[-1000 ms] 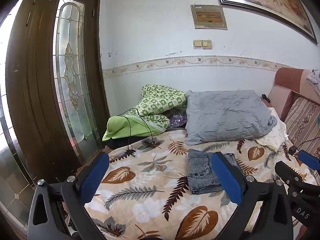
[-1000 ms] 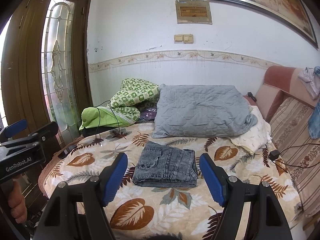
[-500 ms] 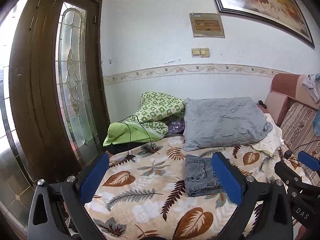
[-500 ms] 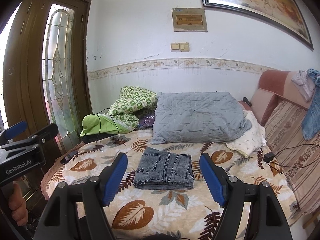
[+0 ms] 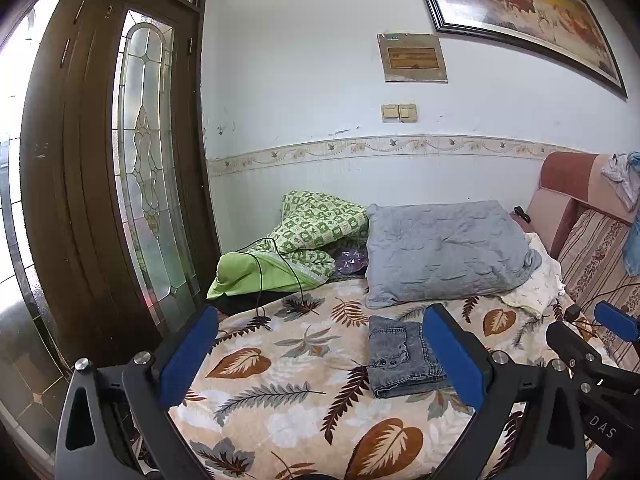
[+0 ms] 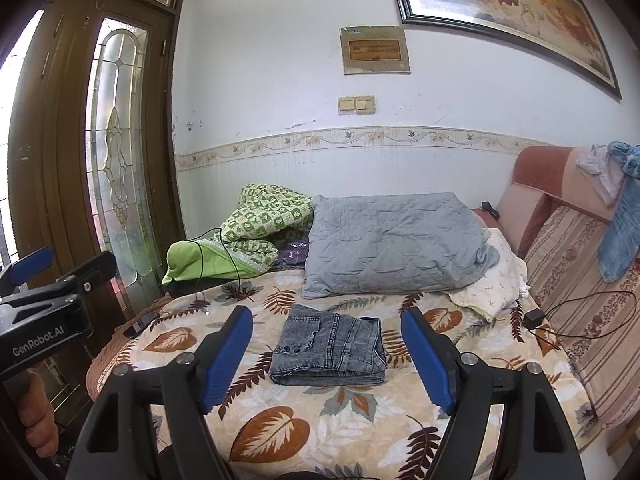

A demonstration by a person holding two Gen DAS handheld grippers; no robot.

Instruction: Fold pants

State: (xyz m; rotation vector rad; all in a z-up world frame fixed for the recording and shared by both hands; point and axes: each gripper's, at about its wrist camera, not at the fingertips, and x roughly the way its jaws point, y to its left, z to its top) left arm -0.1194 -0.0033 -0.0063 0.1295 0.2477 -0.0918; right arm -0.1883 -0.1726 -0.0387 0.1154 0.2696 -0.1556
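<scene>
On the bed, left wrist view: pants (image 5: 400, 354) lie as a compact folded stack on the leaf-print bedspread (image 5: 280, 360), near the grey pillow (image 5: 444, 252).
Left hand-held gripper (image 5: 320, 354): jaws apart, nothing between the pads.
Hidden: its right finger covers the stack's right edge.
Right wrist view: pants lie flat and square — folding looks finished.
Right hand-held gripper (image 6: 328, 354): jaws apart, empty, short of the pants.
Left to do: seemingly nothing — far edge and underside unseen.
</scene>
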